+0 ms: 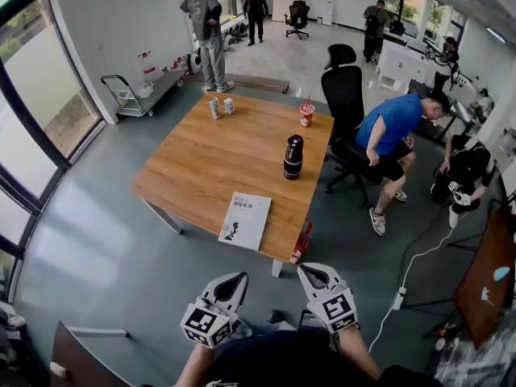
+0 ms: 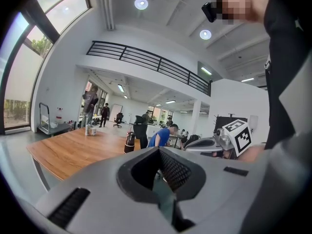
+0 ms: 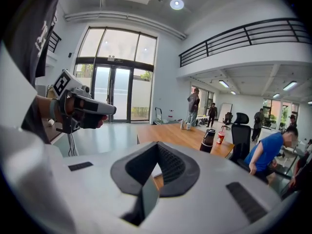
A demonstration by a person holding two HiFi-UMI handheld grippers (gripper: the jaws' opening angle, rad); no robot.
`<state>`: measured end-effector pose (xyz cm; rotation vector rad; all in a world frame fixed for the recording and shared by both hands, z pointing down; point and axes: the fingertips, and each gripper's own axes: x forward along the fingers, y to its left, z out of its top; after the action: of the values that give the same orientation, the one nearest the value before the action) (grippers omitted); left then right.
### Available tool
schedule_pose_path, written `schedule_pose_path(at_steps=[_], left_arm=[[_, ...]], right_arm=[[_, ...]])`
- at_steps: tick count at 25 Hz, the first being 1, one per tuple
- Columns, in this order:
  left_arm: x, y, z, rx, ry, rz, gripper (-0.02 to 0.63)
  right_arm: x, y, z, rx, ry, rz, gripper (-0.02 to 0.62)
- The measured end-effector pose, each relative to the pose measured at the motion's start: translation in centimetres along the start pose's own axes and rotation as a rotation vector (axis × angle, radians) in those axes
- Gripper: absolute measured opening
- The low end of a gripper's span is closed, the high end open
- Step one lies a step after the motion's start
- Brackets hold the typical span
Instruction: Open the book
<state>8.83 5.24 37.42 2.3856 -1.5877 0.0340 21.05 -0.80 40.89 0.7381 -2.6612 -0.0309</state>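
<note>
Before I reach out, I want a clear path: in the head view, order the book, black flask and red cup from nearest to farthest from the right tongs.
1. Book, near table edge, left of the right tongs.
2. Black flask, mid-table.
3. Red cup, far edge.

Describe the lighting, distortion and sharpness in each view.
Head view: even daylight and soft shadows; barrel distortion bends the window frame; the book on the table is sharp. Left gripper view: black fisheye corners, and the ceiling light is blown out. Right gripper view: the glass doors are washed out and the edges are vignetted.
</note>
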Motion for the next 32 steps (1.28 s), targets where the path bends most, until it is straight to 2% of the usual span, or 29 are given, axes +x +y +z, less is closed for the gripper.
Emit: schedule_pose_path(at_steps=[6, 13, 17, 32], left_arm=[[0.8, 1.0, -0.4, -0.023, 0.012, 0.004, -0.002], [2.4, 3.2, 0.4, -0.039, 0.015, -0.037, -0.002], [3.5, 5.7, 1.0, -0.051, 0.003, -0.043, -0.002], [7.3, 15.2, 4.1, -0.047, 0.014, -0.120, -0.002]], right_arm=[[1.1, -0.5, -0.4, -0.001, 0.021, 0.006, -0.012], [2.6, -1.0, -0.4, 0.021, 0.079, -0.012, -0.012], [5.0, -1.3, 0.7, -0.020, 0.090, -0.007, -0.012], [14.3, -2.5, 5.2, -0.034, 0.104, -0.051, -0.012]])
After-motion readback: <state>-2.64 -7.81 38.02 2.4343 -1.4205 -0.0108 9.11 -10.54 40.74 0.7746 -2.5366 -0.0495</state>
